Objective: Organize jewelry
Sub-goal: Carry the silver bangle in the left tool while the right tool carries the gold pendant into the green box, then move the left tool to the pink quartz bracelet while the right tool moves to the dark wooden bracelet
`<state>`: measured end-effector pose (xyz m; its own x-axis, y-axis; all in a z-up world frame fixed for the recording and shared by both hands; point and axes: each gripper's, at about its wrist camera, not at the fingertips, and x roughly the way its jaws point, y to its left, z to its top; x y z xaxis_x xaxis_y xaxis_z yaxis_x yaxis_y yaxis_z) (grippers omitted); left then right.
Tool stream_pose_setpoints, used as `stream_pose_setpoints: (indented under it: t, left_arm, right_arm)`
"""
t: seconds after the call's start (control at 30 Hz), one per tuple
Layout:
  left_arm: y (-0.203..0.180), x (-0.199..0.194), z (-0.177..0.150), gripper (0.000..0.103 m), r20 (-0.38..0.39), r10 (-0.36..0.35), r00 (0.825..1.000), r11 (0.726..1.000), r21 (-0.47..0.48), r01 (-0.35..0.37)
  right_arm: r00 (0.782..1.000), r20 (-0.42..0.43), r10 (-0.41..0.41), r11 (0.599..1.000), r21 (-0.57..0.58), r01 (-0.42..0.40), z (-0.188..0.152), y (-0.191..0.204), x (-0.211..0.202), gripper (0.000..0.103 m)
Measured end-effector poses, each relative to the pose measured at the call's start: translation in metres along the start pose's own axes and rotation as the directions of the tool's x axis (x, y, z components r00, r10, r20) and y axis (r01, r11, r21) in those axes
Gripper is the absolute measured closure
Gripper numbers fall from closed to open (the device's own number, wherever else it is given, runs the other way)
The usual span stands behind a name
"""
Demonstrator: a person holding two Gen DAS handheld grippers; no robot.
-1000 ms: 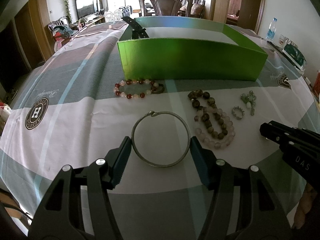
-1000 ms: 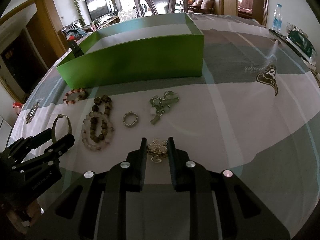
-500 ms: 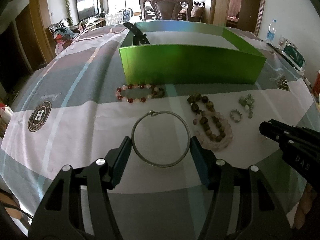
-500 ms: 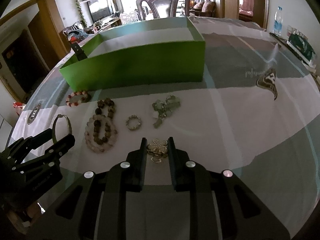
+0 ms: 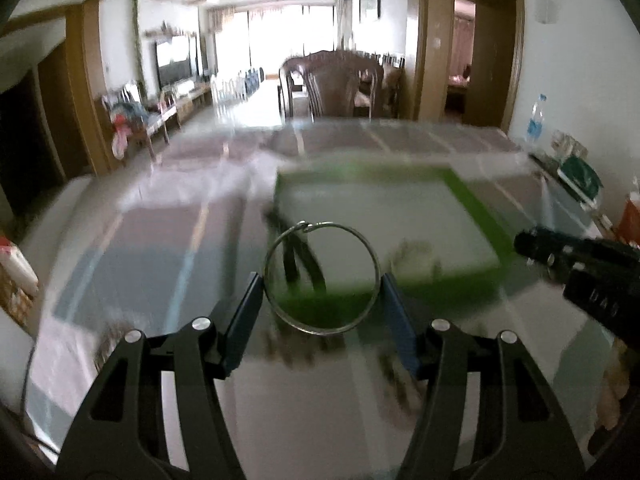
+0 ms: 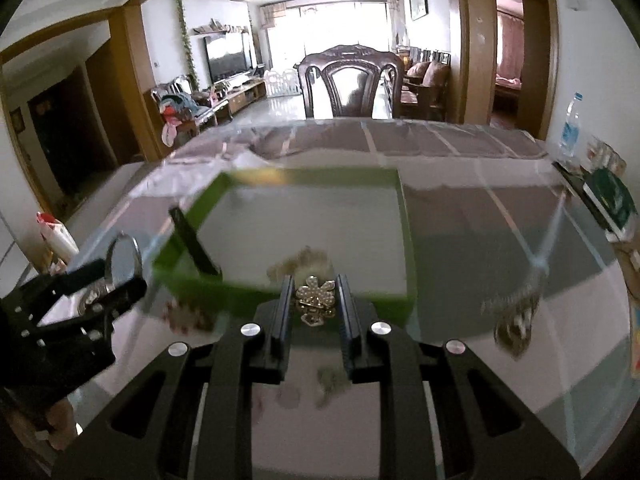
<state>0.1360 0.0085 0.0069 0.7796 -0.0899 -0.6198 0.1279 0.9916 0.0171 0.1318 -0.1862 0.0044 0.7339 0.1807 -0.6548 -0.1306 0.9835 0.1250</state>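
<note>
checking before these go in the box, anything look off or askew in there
One thing: a dark strap-like piece leans tilted against the green box's left wall instead of lying flat. Otherwise nothing stands out. The left gripper holds the metal bangle, the right gripper the pearl flower brooch. Motion blur hides the rest.
</note>
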Motion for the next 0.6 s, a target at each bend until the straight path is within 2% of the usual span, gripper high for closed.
stream_pose_setpoints:
  t: [0.1, 0.17, 0.27, 0.37, 0.47, 0.53, 0.6]
  left_arm:
    - [0.001, 0.024, 0.027, 0.043, -0.009, 0.000, 1.000, 1.000, 0.003, 0.000]
    - [-0.001, 0.048, 0.038, 0.043, -0.048, -0.003, 0.999, 1.000, 0.002, 0.003]
    - [-0.004, 0.079, 0.042, 0.043, -0.132, -0.023, 0.991, 1.000, -0.006, 0.022]
    - [-0.007, 0.098, 0.036, 0.043, -0.182, 0.006, 0.983, 1.000, 0.005, -0.005]
    - [-0.006, 0.097, 0.030, 0.040, -0.188, 0.003, 0.982, 1.000, -0.002, -0.004]
    - [-0.004, 0.087, 0.029, 0.029, -0.162, 0.000, 0.987, 1.000, 0.003, 0.000]
    - [-0.003, 0.073, 0.029, 0.027, -0.128, -0.001, 0.992, 1.000, 0.009, 0.002]
  right_arm:
    - [0.999, -0.041, -0.006, 1.000, -0.014, 0.006, 0.020, -0.002, 0.030, 0.082]
    - [0.996, -0.086, -0.017, 1.000, -0.005, 0.017, 0.025, -0.003, 0.054, 0.082]
    - [0.986, -0.168, 0.005, 1.000, 0.030, 0.000, 0.026, -0.006, 0.088, 0.082]
    - [0.979, -0.205, 0.017, 0.998, 0.056, -0.006, 0.022, -0.008, 0.105, 0.082]
    - [0.981, -0.193, 0.034, 0.997, 0.072, -0.020, 0.017, -0.008, 0.098, 0.067]
    - [0.986, -0.162, 0.030, 0.998, 0.064, -0.020, 0.015, -0.008, 0.085, 0.056]
    - [0.991, -0.130, 0.027, 0.998, 0.059, -0.019, 0.011, -0.009, 0.067, 0.055]
